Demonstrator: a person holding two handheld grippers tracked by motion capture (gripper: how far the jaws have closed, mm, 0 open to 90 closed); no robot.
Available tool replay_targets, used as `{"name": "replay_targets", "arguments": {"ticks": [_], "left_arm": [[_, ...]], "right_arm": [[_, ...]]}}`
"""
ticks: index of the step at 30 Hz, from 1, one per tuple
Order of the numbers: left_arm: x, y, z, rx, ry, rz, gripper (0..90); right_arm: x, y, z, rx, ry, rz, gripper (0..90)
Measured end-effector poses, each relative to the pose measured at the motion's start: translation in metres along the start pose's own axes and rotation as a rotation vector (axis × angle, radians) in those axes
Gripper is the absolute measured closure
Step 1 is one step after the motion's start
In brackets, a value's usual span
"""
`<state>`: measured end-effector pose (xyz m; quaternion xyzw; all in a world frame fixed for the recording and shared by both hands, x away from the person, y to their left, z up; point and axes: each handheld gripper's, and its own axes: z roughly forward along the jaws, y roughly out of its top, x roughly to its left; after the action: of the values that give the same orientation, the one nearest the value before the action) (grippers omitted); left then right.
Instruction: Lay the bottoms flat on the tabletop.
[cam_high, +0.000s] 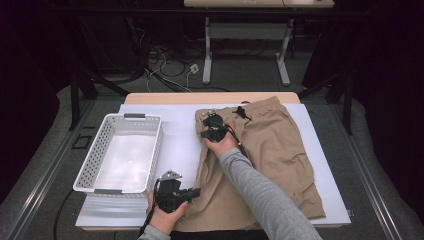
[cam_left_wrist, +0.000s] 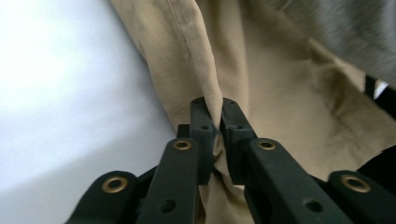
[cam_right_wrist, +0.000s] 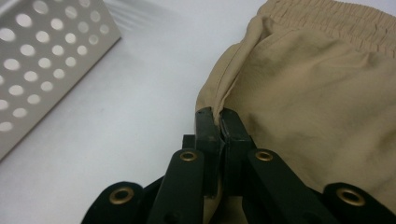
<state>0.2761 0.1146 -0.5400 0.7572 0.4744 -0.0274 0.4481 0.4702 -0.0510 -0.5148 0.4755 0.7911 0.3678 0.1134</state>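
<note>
We see the tan shorts (cam_high: 270, 155) partly hidden beneath the grey sleeve (cam_high: 260, 195), their near hem cut off by the frame's bottom edge.

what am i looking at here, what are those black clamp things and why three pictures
A person stands at a table with a hand-held two-jaw clamp tool in each hand. There is no robot arm.

The wide picture comes from a fixed camera above the person, looking forward and down. The other two come from small cameras riding on each tool, looking along its own black jaws.

On the table's white surface lie tan shorts with an elastic waistband at the far end, and beside them a white perforated basket with nothing in it.

The left gripper is shut on a fold of the shorts' edge near the person. The right gripper is shut on the same side edge close to the waistband. Both pinch the side facing the basket.
</note>
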Motion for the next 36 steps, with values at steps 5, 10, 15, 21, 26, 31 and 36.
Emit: {"name": "replay_targets", "arguments": {"ticks": [5,10,15,21,26,31,36], "left_arm": [[-0.006,0.011,-0.004,-0.041,-0.091,-0.020,87.1],[-0.018,0.020,-0.002,-0.081,-0.083,0.011,87.3],[-0.027,0.031,-0.002,-0.102,-0.099,0.023,87.7],[-0.043,0.047,0.002,-0.120,-0.145,0.047,88.0],[-0.059,0.060,0.008,-0.114,-0.188,0.067,87.9],[-0.076,0.071,0.018,-0.106,-0.212,0.105,87.9],[-0.093,0.080,0.029,-0.101,-0.240,0.131,87.9]], "right_arm": [[-0.001,0.003,-0.008,-0.020,0.001,-0.002,87.7],[-0.010,0.009,-0.022,-0.059,-0.005,0.018,87.8],[-0.021,0.013,-0.040,-0.102,-0.023,0.018,87.8],[-0.037,0.017,-0.066,-0.150,-0.044,0.012,87.9],[-0.053,0.018,-0.089,-0.177,-0.053,0.030,87.9],[-0.066,0.016,-0.106,-0.196,-0.067,0.033,88.0],[-0.081,0.013,-0.124,-0.220,-0.081,0.048,88.0]]}}
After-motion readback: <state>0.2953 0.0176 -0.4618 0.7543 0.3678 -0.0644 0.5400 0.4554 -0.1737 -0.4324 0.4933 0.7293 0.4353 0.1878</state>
